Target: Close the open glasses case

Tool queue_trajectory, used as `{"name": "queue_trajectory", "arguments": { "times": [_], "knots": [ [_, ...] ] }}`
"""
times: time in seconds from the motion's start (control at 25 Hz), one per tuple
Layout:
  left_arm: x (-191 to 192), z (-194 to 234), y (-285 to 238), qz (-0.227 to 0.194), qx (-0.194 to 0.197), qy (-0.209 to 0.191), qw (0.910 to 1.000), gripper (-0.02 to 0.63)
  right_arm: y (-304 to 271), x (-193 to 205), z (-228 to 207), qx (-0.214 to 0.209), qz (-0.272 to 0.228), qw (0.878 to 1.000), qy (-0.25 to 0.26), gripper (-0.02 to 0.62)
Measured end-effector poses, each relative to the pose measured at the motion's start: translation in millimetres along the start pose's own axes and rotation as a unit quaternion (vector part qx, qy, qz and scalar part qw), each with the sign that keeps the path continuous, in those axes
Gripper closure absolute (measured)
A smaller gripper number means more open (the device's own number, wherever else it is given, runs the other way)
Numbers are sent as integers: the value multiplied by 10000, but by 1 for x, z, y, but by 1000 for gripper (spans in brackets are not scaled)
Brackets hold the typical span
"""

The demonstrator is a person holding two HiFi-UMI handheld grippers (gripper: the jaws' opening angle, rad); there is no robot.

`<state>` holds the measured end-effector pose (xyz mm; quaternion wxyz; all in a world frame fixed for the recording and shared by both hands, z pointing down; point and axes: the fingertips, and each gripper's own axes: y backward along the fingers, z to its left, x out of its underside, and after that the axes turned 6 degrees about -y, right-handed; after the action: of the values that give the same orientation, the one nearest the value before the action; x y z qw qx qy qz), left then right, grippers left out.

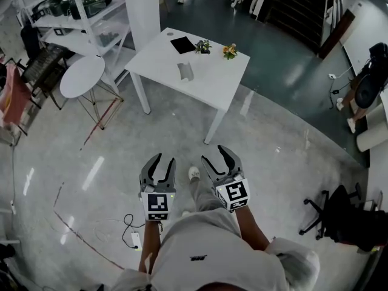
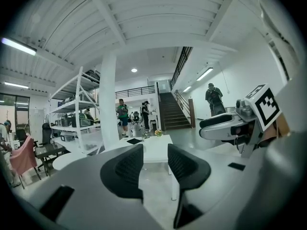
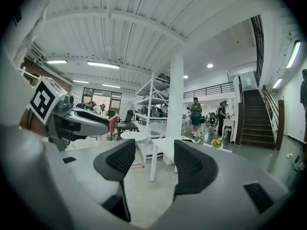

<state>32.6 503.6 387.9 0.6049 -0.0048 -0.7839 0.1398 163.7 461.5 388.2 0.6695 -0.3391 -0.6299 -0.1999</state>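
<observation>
Head view, looking down: both grippers are held low in front of the person's body, over the floor and nowhere near anything useful. The left gripper (image 1: 163,161) has its jaws parted a moderate way with nothing in them. The right gripper (image 1: 216,155) is the same deal, spread and empty. Each gripper's own view backs that up, with just floor and the far-off table showing through the gap. So I'd call this the approach step, with the closing itself not begun. Further out across the shiny floor (image 1: 273,144) is a white table, and the glasses case (image 1: 186,71) sits around the middle of its tabletop (image 1: 212,86), well apart from both grippers. It looks like a small pale grey thing standing with its lid up. It's too small here to tell if glasses are inside. Past it, toward the far edge, are a flat black item (image 1: 183,45), a little plant (image 1: 203,46) and some orange flowers (image 1: 230,51). Next move as I see it: walk up, get one gripper over the lid and press it down. The other might need to steady the base, since a light case could skid on that smooth top.
</observation>
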Motion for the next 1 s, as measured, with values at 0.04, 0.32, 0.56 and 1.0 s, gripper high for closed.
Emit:
{"name": "queue_trajectory", "arguments": {
  "times": [0.04,0.32,0.56,1.0],
  "knots": [
    [0,3,-10,0,3,0,10000,434,-8,0,-7,1,8,10000,-20,342],
    [-4,26,-89,139,-83,48,9999,433,-71,-10,-62,-89,64,9999,-66,342],
    [-16,42,-156,290,-113,43,9995,428,-124,-23,-107,-219,115,9996,-150,342],
    [-31,61,-253,566,-145,-60,9983,423,-199,-31,-176,-429,175,9982,-375,345]
  ]
}}
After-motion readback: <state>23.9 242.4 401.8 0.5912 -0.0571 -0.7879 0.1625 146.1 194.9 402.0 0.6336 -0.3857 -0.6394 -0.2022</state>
